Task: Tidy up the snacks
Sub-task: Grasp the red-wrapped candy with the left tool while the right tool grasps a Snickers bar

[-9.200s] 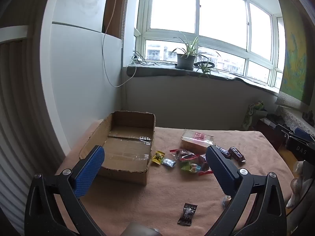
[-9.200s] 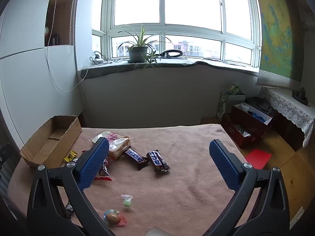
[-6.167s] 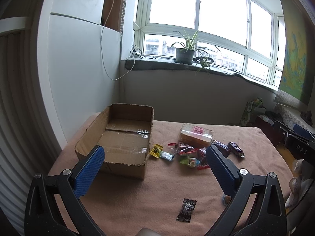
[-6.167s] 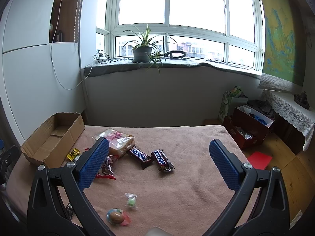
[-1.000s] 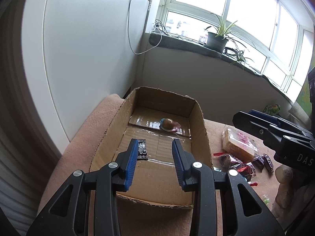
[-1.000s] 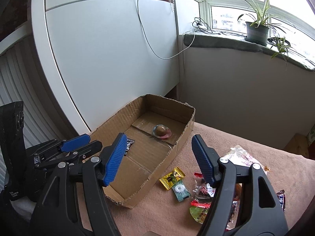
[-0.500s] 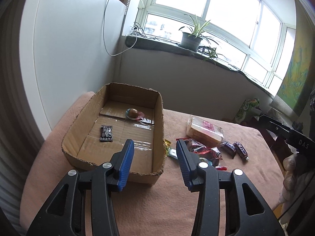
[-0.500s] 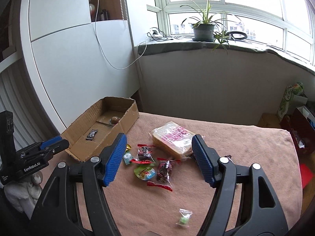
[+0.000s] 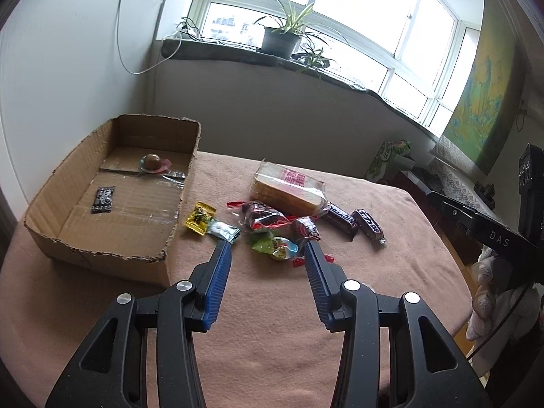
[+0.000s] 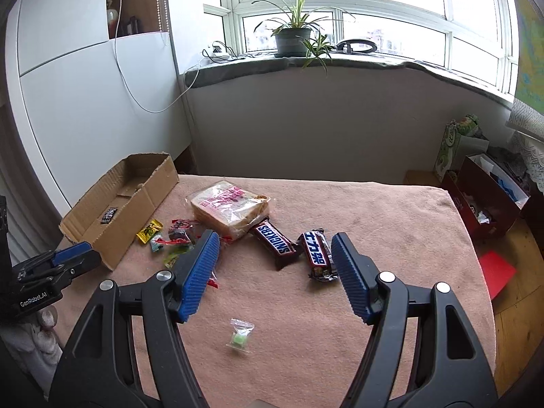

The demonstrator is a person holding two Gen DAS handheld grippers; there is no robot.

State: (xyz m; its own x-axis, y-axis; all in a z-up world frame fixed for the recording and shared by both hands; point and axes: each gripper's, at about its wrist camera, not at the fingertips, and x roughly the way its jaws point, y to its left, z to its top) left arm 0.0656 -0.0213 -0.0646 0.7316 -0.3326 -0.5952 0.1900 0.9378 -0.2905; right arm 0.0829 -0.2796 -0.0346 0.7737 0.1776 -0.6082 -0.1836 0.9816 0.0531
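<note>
- Now, I had both tools above the surface (image 10: 391,204), which was covered with a pinkish cloth, and both were empty.
- The left tool (image 9: 268,250) was spread part way, with nothing between the blue pads; its jaws had just been opening. It pointed at the heap of small snacks.
- The right tool (image 10: 274,238) was spread wider and also held nothing. Between its pads I saw the Snickers bar (image 10: 276,243) and the second chocolate bar (image 10: 317,255), lying side by side.
- The cardboard box (image 9: 112,255) stood at the left of the surface. In it were already a dark small packet (image 9: 103,199) and a round sweet in pink wrapper (image 9: 153,163).
- Outside the box were still the bag of sliced bread (image 9: 289,188), the yellow sachet (image 9: 200,218), the pale blue sachet (image 9: 222,230), some red-wrapped sweets (image 9: 268,219) and a green round sweet (image 9: 277,248). A tiny green candy in a clear bag (image 10: 240,338) lay alone, near the right tool.
- I judged the chocolate bars to be light and rather stiff, so I would take one across its narrow middle.
- The bread was soft and would crush, I thought; a gentle hold on the bag's side seemed better.
- The small sachets looked thin, flat and slippery, so I would pinch them at a raised edge.
</note>
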